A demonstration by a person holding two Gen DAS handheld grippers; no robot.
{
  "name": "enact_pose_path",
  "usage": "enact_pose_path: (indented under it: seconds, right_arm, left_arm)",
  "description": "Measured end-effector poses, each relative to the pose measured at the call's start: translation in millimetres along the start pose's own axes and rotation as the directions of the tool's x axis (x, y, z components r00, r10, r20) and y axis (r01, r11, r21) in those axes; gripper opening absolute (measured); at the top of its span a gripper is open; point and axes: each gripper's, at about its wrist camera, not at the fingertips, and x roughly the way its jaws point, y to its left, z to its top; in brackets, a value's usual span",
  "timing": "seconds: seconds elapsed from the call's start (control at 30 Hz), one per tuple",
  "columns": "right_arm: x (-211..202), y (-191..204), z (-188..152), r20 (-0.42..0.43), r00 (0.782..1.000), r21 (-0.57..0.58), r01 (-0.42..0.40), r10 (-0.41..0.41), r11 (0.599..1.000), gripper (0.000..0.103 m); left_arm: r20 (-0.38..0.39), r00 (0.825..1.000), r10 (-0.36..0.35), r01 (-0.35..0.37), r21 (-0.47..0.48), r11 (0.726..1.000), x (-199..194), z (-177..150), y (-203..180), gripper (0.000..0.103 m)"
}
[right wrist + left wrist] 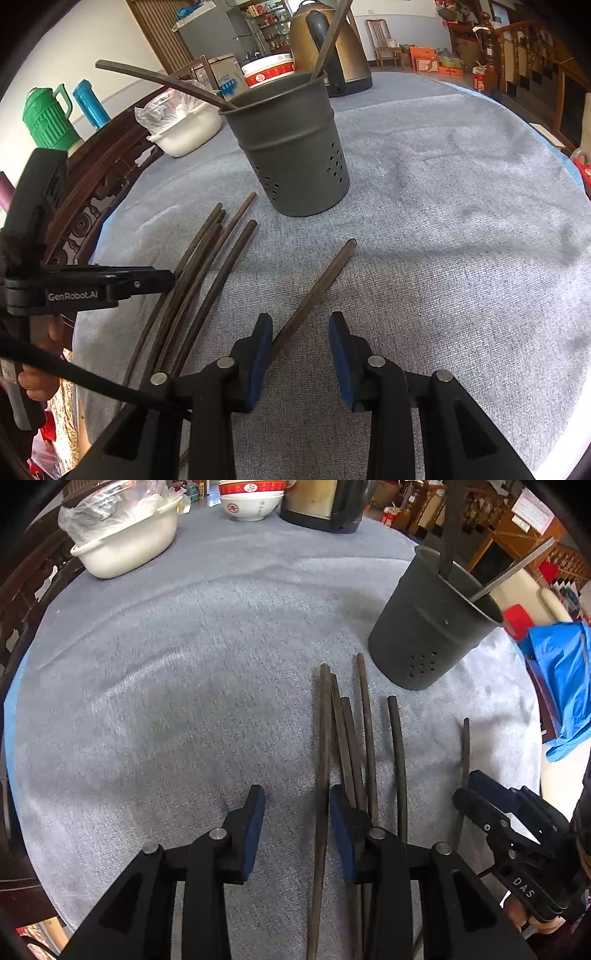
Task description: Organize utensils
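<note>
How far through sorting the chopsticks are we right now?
Done: two chopsticks stand in the grey holder. In hand: nothing gripped; the left tongs are open around one of the bunched chopsticks, and the right tongs are open over a lone chopstick. Left: six chopsticks on the cloth.

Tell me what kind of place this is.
Probably a home dining room: a round cloth-covered table with stacked bowls, an electric kettle, and a chopstick holder.
</note>
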Motion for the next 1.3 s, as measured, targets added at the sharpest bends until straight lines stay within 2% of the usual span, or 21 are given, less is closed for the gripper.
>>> enact_pose_path:
  seconds: [0.37,0.53,0.57,0.7,0.77,0.8,0.83,0.93,1.0,1.13,1.3]
  right_arm:
    - [-2,-4,0,-0.006,1.000,0.009,-0.027,0.027,1.000,0.035]
    - [2,-11,12,-0.058,0.997,0.093,-0.045,0.051,0.995,0.034]
    - [3,-13,16,-0.065,0.997,0.106,-0.042,0.050,0.993,0.034]
    - [10,-11,29,-0.095,0.995,0.143,0.005,0.009,0.990,0.035]
    - [14,-4,33,-0.112,0.993,0.126,0.043,-0.029,0.991,0.036]
    - [15,-1,34,-0.121,0.991,0.117,0.062,-0.048,0.991,0.030]
    - [17,2,35,-0.129,0.989,0.104,0.085,-0.071,0.991,0.017]
    - [18,2,36,-0.136,0.989,0.114,0.069,-0.053,0.991,0.015]
    - [13,0,37,-0.117,0.993,0.133,0.040,-0.025,0.990,0.014]
    - [-16,2,44,-0.024,0.999,0.124,-0.020,0.023,0.992,0.011]
    - [-66,13,54,0.130,0.989,0.074,-0.075,0.065,0.994,0.006]
  left_arm:
    - [-0.010,0.998,0.058,-0.058,0.008,0.998,22,41,-12,0.037]
    - [-0.001,0.999,0.047,-0.047,0.000,0.999,27,57,-12,0.037]
    - [0.003,0.999,0.038,-0.038,-0.002,0.999,27,58,-12,0.035]
    - [0.016,1.000,0.005,-0.005,-0.002,1.000,33,69,-11,0.009]
    - [0.023,1.000,-0.008,0.008,0.007,1.000,35,70,-11,0.006]
    - [0.026,1.000,-0.012,0.012,0.012,1.000,36,70,-11,0.006]
    - [0.031,0.999,-0.014,0.014,0.013,1.000,35,69,-11,0.006]
    - [0.060,0.998,-0.015,0.016,0.000,1.000,24,59,-7,0.006]
    - [0.104,0.994,-0.025,0.025,-0.002,1.000,6,53,-7,0.005]
    - [0.203,0.979,-0.035,0.036,0.002,0.999,-38,39,-6,0.005]
    - [0.346,0.937,-0.054,0.052,0.016,0.999,-105,25,-11,0.005]
